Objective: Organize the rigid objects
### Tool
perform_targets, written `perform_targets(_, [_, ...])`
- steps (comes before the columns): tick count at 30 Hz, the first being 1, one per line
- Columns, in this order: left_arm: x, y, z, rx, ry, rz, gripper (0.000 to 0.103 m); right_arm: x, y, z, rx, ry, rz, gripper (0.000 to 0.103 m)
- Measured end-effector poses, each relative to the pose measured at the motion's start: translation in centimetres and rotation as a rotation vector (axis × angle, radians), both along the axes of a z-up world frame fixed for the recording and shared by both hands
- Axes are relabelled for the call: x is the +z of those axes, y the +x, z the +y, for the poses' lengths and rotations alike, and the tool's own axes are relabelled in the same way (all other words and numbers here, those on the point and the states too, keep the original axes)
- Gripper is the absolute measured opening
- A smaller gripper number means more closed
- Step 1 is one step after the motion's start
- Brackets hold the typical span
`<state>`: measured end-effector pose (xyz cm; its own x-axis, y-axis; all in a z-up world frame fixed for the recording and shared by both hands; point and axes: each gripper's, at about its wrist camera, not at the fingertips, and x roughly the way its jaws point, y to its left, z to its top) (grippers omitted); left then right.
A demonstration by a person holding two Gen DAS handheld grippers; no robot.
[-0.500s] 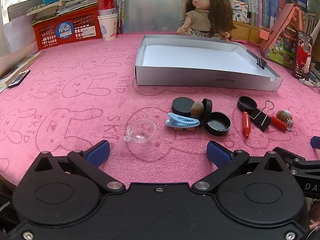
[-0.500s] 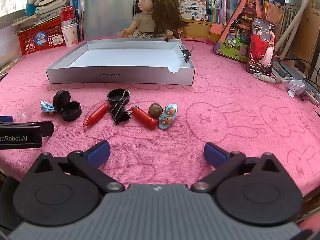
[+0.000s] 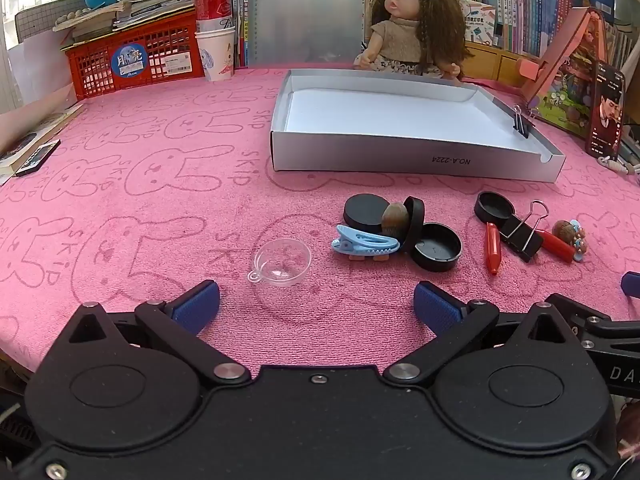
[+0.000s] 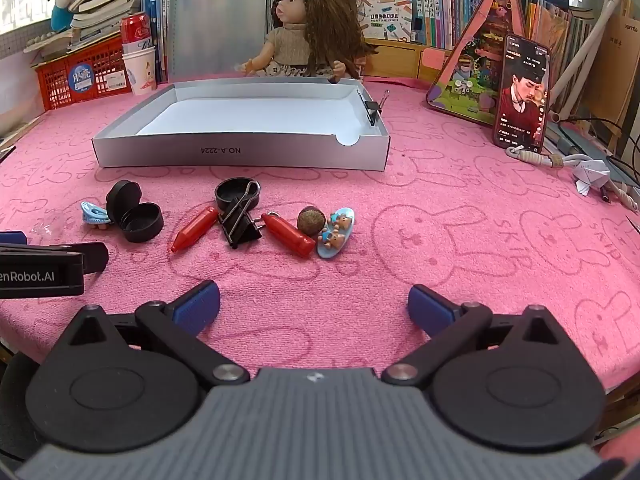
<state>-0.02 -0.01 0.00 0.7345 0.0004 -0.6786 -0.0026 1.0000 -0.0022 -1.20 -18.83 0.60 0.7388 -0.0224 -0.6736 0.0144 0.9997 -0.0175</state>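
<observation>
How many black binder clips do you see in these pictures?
2. One binder clip lies on the pink cloth between the two red crayon-shaped pieces. The other binder clip is clamped on the right wall of the white box. None seem hidden.

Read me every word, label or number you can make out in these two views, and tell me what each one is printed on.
"NO.A-2224", upside down, on the front wall of the grey box.
"SKIP", repeated beside the rabbit outlines on the pink towel.
"enRobot.AI", cut off at the frame edge, on the left hand-held gripper.
"DA", cut off, on the right hand-held gripper.
Book spines, phone screen, can and basket sticker: too small or blurred to read.
</observation>
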Motion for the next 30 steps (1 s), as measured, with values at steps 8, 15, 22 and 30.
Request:
perform_targets(8, [0.01, 0.05, 0.01, 0.000, 0.000, 0.003, 0.103, -0.04, -0.01, 0.01, 0.001, 0.000, 0.000, 0.103])
perform_targets(15, [0.00, 0.02, 0.00, 0.000, 0.000, 0.001, 0.103, -0.07, -0.06, 0.02, 0.000, 0.000, -0.002, 0.103])
perform_targets(22, [0.02, 0.10, 0.02, 0.001, 0.000, 0.001, 0.103, -0.04, 0.06, 0.00, 0.001, 0.001, -0.001, 0.103])
perform_targets(30, [0.00, 0.02, 0.00, 0.000, 0.000, 0.000, 0.103, -0.12, -0.01, 0.07, -0.001, 0.000, -0.005, 0.103])
